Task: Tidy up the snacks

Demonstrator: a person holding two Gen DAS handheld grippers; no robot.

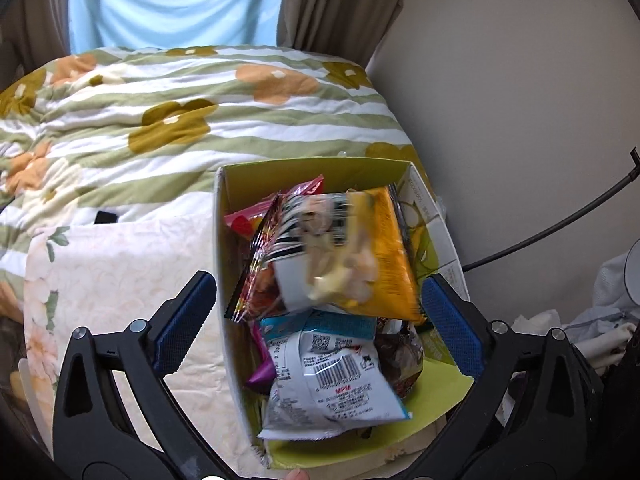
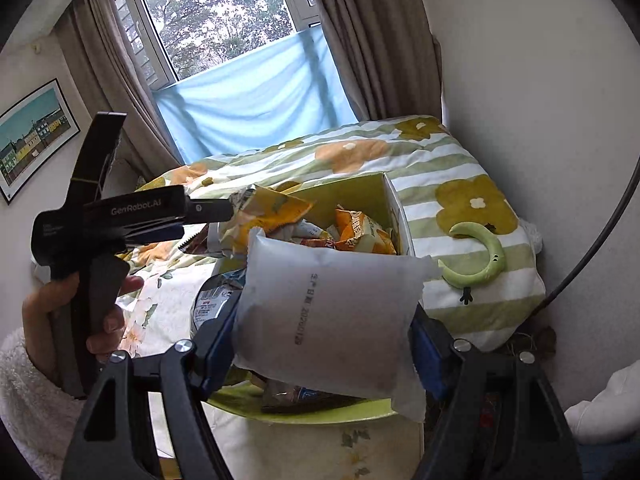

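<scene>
Two grippers work over one cardboard box [image 1: 240,184] of snacks on a flowered quilt [image 1: 120,120]. Left gripper [image 1: 316,308] stands wide apart over the box; an orange packet [image 1: 380,248], blurred, hangs between its pads without touching either. Right gripper [image 2: 324,344] clamps one frosted white packet [image 2: 332,312] between both blue pads, just in front of the box. Only the right wrist view shows the left hand [image 2: 60,304] on its handle, a window [image 2: 216,12], one framed picture [image 2: 32,136] and a green crescent toy [image 2: 480,256]. Only the left wrist view shows the barcoded packet [image 1: 340,380] inside. Packets beneath overlap, so their count is unclear.
</scene>
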